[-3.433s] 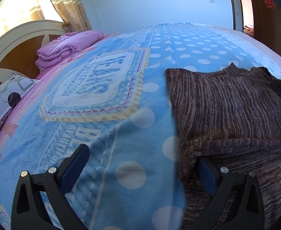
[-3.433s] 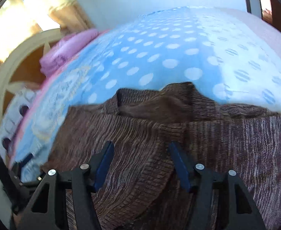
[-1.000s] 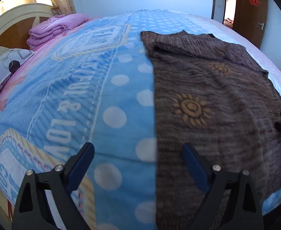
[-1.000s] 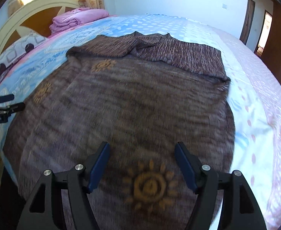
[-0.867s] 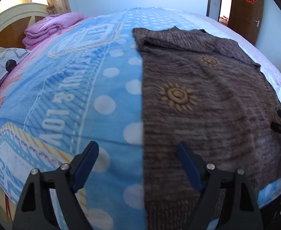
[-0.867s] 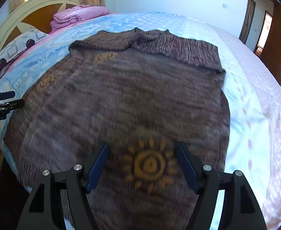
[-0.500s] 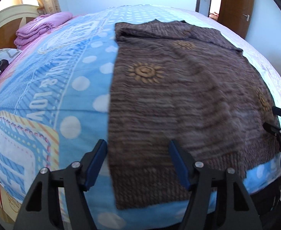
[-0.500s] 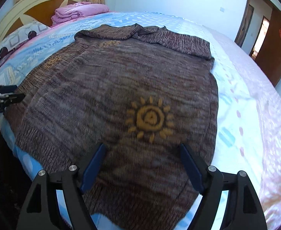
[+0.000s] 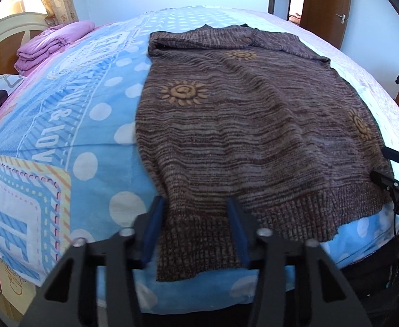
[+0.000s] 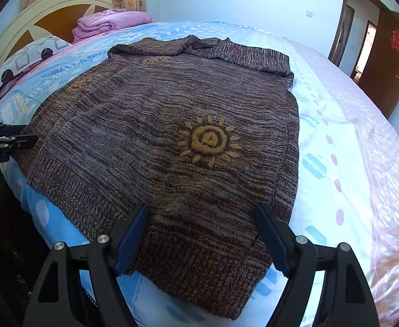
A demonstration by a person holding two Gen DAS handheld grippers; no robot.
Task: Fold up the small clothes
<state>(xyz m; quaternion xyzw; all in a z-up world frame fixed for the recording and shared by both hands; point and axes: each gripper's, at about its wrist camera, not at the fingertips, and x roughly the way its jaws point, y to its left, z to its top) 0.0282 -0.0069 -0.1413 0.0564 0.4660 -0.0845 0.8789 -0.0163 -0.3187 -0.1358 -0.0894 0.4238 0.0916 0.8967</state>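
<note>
Spreading across the blue dotted bedspread (image 9: 96,114) lies the brown knitted sweater (image 9: 254,125), flat, sleeves tucked in at the collar end, its ribbed hem (image 10: 199,259) nearest the foot of the bed. Both grippers sit at that hem, one at each corner, so the step in hand looks like pinching the two bottom corners for a fold up toward the collar. The left gripper (image 9: 196,226) has just been closing; its jaws straddle the left hem corner with fabric between them, though the pads do not yet seem to press it. The right gripper (image 10: 202,234) stands wide apart over the right corner, holding nothing. To do this well, each claw should bite through both layers of ribbing, close to the outer edge, and both should lift together so the hem stays straight and the sun motif (image 10: 209,141) does not skew.
</note>
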